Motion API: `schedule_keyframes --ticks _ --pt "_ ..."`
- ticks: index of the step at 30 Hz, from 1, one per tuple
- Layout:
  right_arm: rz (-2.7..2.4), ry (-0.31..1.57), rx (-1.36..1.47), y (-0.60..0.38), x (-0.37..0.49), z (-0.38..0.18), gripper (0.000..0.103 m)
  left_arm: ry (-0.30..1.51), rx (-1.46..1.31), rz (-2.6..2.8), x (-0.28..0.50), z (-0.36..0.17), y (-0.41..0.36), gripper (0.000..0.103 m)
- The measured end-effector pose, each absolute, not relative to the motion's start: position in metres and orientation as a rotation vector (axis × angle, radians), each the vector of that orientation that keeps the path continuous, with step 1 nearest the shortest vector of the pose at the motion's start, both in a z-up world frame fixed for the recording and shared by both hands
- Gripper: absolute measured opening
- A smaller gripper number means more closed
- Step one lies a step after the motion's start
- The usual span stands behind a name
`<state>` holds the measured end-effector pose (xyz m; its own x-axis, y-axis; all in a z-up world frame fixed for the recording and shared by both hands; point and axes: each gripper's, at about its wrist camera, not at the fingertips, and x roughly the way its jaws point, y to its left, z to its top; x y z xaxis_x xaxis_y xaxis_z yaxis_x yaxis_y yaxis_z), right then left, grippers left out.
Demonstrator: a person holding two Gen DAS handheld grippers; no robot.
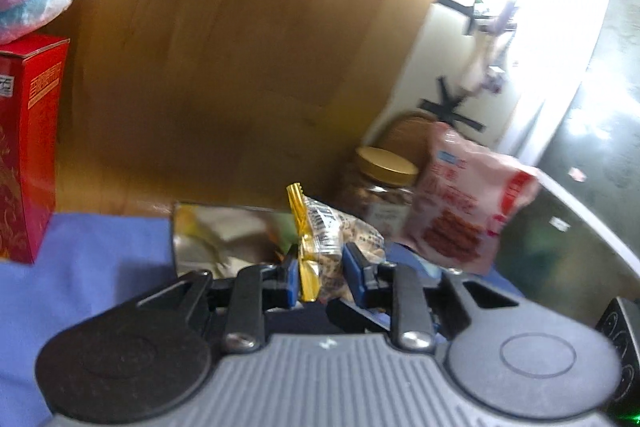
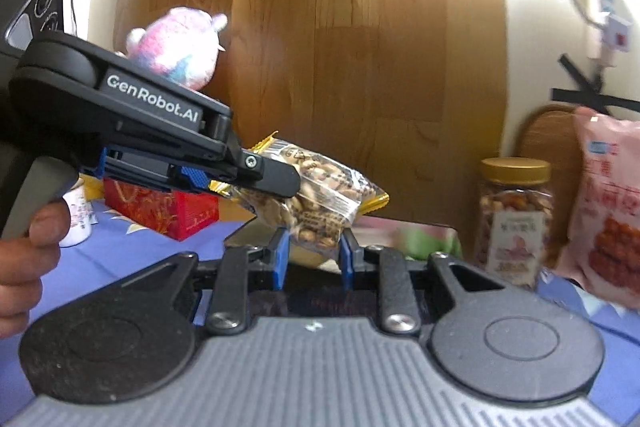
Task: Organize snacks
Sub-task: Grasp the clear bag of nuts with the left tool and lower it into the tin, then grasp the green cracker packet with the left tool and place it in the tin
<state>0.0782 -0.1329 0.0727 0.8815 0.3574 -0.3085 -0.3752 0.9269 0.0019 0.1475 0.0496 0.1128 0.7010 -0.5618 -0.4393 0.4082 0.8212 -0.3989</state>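
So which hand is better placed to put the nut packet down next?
Left, probably. The left gripper is already shut on the packet. The right gripper has only the packet's lower corner between its fingers, and I cannot tell whether it grips.

A nut packet (image 2: 320,195) hangs between the two grippers above the cloth-covered table (image 2: 132,247). Behind it to the left, a box (image 2: 160,211) stands near the table's back edge with a plush toy (image 2: 180,47) on top. To the right, a jar (image 2: 516,219) stands beside a snack bag (image 2: 608,207).

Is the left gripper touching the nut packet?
Touching. The right wrist view shows the left gripper shut on the nut packet at its gold end.
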Motion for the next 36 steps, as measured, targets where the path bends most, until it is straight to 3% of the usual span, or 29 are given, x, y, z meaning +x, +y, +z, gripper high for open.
schedule_keyframes --ticks 3,4,10,16,24,30,33,35,36 --pt "0.344 0.338 -0.075 -0.128 0.109 0.065 0.034 0.566 -0.200 -0.428 0.178 0.103 0.042 0.046" --pt "0.318 0.347 -0.074 -0.130 0.115 0.063 0.034 0.571 -0.164 -0.362 0.185 0.099 0.040 0.047" --pt "0.425 0.452 0.128 -0.169 0.081 0.055 0.034 0.560 -0.221 -0.390 0.155 0.088 0.073 0.047" --pt "0.530 0.654 0.326 -0.193 0.042 0.026 0.034 0.719 -0.219 -0.392 0.109 0.060 0.101 0.047" --pt "0.575 0.714 0.481 -0.217 -0.001 0.022 0.036 0.813 -0.303 -0.436 0.062 0.033 0.119 0.047" --pt "0.663 0.724 0.340 -0.186 -0.030 0.023 0.042 0.881 -0.324 -0.512 0.031 0.018 0.108 0.048" --pt "0.683 0.758 0.229 -0.161 -0.037 0.011 0.042 0.868 -0.298 -0.522 0.016 0.011 0.097 0.043" --pt "0.693 0.721 0.179 -0.147 -0.042 0.009 0.039 0.874 -0.293 -0.544 0.012 0.012 0.089 0.027" --pt "0.675 0.717 0.155 -0.141 -0.042 0.011 0.035 0.878 -0.301 -0.546 0.011 0.015 0.088 0.026"
